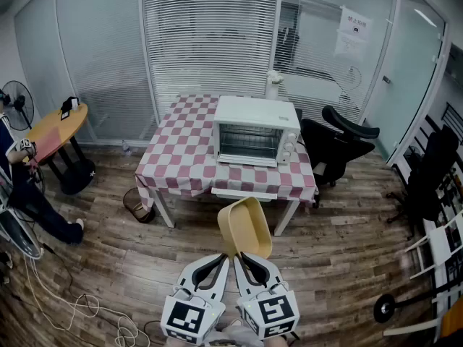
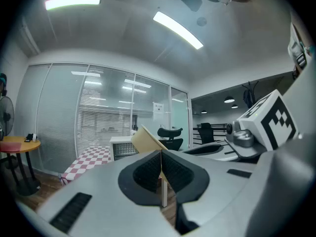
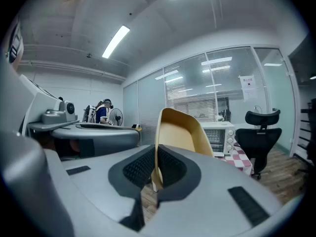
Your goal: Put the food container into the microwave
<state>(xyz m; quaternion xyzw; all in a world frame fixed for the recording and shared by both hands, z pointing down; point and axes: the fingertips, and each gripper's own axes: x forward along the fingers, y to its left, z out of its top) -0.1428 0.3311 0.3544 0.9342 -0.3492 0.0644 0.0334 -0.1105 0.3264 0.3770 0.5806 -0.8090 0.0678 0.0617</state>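
A tan, open food container (image 1: 246, 226) hangs tilted in the air in front of me, held by its near rim from both sides. My left gripper (image 1: 219, 262) is shut on that rim, and my right gripper (image 1: 246, 260) is shut on it right beside. In the left gripper view the pads of the left gripper (image 2: 160, 166) pinch a thin tan edge, with the container (image 2: 146, 140) rising beyond. In the right gripper view the right gripper (image 3: 156, 168) clamps the wall of the container (image 3: 178, 131). The white microwave (image 1: 257, 130) stands with its door closed on the checkered table (image 1: 181, 154), well ahead.
A black office chair (image 1: 336, 147) stands right of the table. At left are a round yellow table (image 1: 54, 129), a fan (image 1: 16, 103) and a person (image 1: 29, 201). A wastebasket (image 1: 135, 204) sits by the table leg. Cables (image 1: 87, 309) lie on the wooden floor.
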